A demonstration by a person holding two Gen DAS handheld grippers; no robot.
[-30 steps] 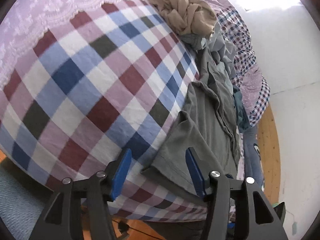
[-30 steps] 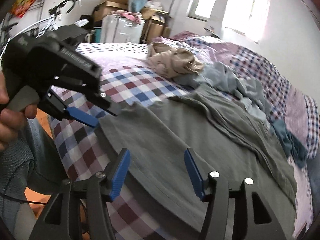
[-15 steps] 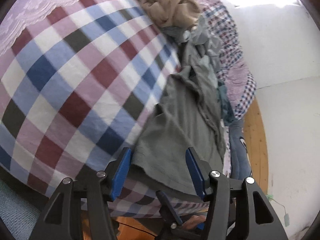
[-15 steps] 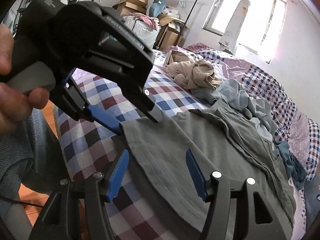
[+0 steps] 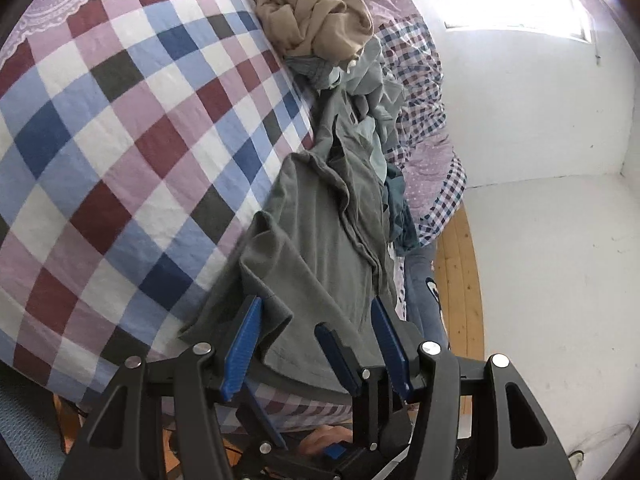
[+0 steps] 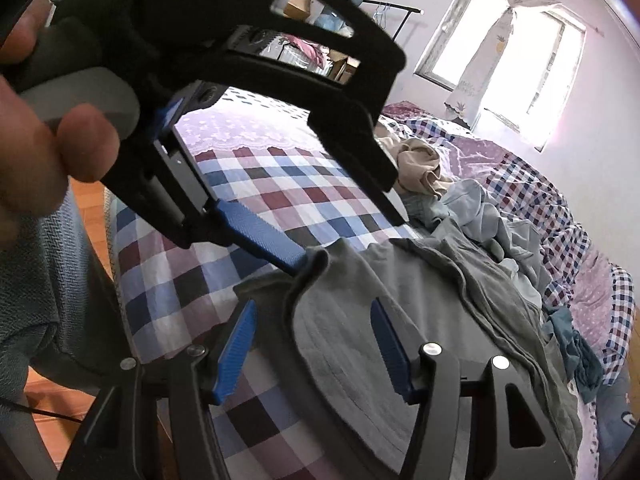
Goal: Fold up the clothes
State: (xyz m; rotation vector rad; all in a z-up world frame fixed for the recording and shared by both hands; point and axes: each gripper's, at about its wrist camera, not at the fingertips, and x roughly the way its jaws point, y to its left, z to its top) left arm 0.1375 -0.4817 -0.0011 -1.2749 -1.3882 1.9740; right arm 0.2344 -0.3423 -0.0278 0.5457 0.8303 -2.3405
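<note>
A grey-green garment (image 5: 320,240) lies spread along the near edge of the checked bed (image 5: 120,160). My left gripper (image 5: 316,344) stands open over the garment's near corner. That corner is curled up against the left blue pad (image 5: 244,344). In the right wrist view the left gripper (image 6: 316,216) comes in from the upper left, its lower blue finger (image 6: 260,236) touching the raised corner of the garment (image 6: 400,320). My right gripper (image 6: 312,352) is open, with the garment's hem lying loose between its pads. One right finger (image 5: 336,356) shows between the left jaws.
A beige bundle (image 5: 316,12) and a pale blue-grey garment (image 5: 372,92) lie crumpled further up the bed. A person's hand (image 6: 40,152) holds the left gripper. Wooden floor (image 5: 456,272) and a white wall lie beyond the bed. Boxes and a clothes rack (image 6: 396,8) stand at the back.
The left gripper has swung onto the garment's near corner, which now curls up against its pad. The right gripper has come in close beneath it, over the hem. Both stay open.
</note>
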